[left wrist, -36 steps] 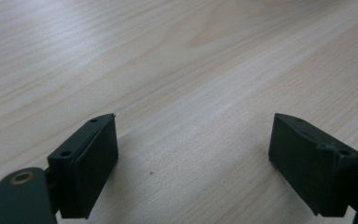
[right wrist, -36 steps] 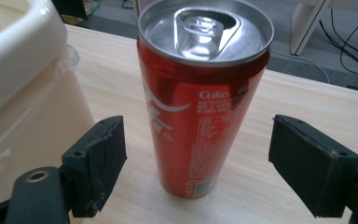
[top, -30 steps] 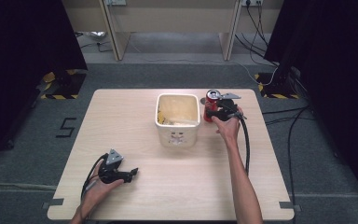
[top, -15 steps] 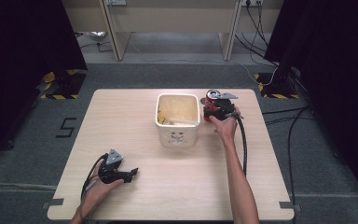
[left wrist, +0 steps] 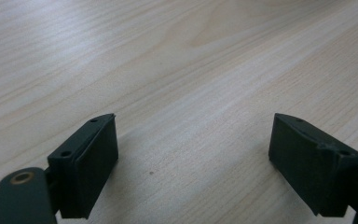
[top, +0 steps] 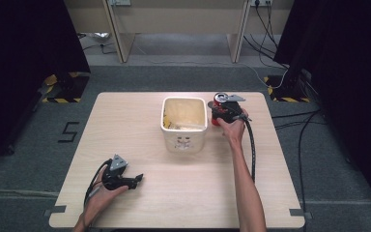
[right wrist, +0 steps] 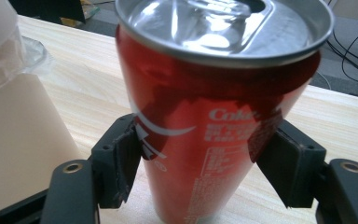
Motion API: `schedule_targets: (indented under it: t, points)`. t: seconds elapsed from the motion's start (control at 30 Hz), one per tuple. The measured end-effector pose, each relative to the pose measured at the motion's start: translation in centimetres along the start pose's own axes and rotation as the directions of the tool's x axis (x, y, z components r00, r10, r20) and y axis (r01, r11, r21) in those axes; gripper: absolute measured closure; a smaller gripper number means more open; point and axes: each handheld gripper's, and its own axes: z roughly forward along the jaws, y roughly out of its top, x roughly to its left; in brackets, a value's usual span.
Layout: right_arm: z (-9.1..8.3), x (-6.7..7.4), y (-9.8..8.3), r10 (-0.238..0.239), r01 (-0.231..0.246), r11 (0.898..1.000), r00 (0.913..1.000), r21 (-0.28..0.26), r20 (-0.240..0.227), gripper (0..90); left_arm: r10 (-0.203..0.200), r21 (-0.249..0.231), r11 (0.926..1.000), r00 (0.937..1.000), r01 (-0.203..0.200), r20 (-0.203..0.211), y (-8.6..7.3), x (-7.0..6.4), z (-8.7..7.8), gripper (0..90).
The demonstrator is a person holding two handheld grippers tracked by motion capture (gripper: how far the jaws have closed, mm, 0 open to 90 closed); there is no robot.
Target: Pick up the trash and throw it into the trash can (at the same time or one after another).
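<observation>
A red soda can (right wrist: 205,116) stands upright on the wooden table (top: 183,193), just right of a cream plastic bin (top: 184,140). My right gripper (right wrist: 198,154) has just been closing around the can, and both black pads now rest against its sides. In the high view the can (top: 218,99) sits under the right gripper (top: 217,110) at the table's far right. My left gripper (top: 136,180) lies low at the near left. Its jaws stand wide apart over bare wood, with nothing between them (left wrist: 193,154).
The bin (right wrist: 18,140) holds several pale scraps and stands close beside the can. A black cable (top: 252,145) trails along the right forearm. Desk legs and floor cables lie beyond the table's far edge.
The right gripper's jaws have come in onto the can. The right hand shifted only slightly near the bin. The left hand and its gripper stayed where they were.
</observation>
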Motion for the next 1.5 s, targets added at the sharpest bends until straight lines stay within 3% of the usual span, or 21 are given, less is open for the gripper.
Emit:
schedule_targets:
  t: [0.2, 0.43, 1.0, 1.5]
  points:
    - [-0.6, 0.2, 0.2, -0.039, 0.039, 0.999, 0.9991, 0.004, 0.014, 34.2, 0.001, 0.000, 1.0000, 1.0000, -0.001, 0.001, 0.0, 0.0, 0.0, 15.0]
    - [-2.6, -0.1, 1.4, 0.002, -0.002, 1.000, 1.0000, -0.011, -0.001, 34.5, 0.002, 0.002, 1.0000, 1.0000, -0.002, 0.001, 0.0, 0.0, 0.0, 14.9]
    - [-7.2, -0.9, 2.9, -0.005, 0.005, 1.000, 0.9998, -0.005, -0.018, 34.6, 0.003, 0.000, 1.0000, 1.0000, -0.003, 0.000, 0.0, 0.0, 0.0, 14.8]
    - [-10.2, 0.6, 5.6, -0.074, 0.074, 0.997, 0.9966, -0.006, -0.036, 34.6, 0.003, 0.000, 1.0000, 1.0000, -0.003, 0.001, 0.0, 0.0, 0.0, 14.8]
